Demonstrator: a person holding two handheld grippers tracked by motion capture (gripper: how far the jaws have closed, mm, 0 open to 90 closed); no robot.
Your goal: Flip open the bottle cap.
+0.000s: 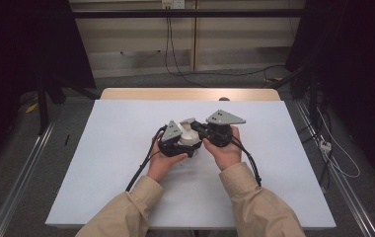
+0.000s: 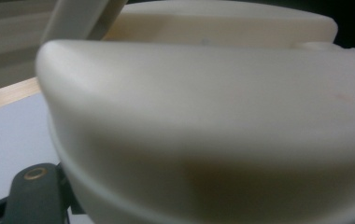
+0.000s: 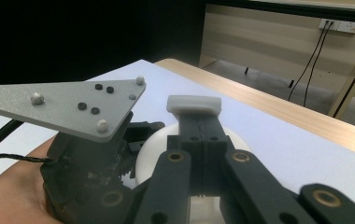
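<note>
On the white table (image 1: 116, 148), the left gripper (image 1: 178, 140) steadied a smooth cream box (image 2: 203, 126), jaws unclear; the right gripper (image 3: 194, 122) pinched its raised lid tab (image 3: 194, 103).

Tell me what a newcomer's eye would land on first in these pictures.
At the middle of the white table top, two hands press their black grippers together around a rounded, cream-white plastic object. In the right gripper view, the right gripper has its jaws closed on a flat cream-white tab rising from that object. The left gripper, with its grey three-cornered plate, sits against the object's other side, which looms close and blurred in the left gripper view.
</note>
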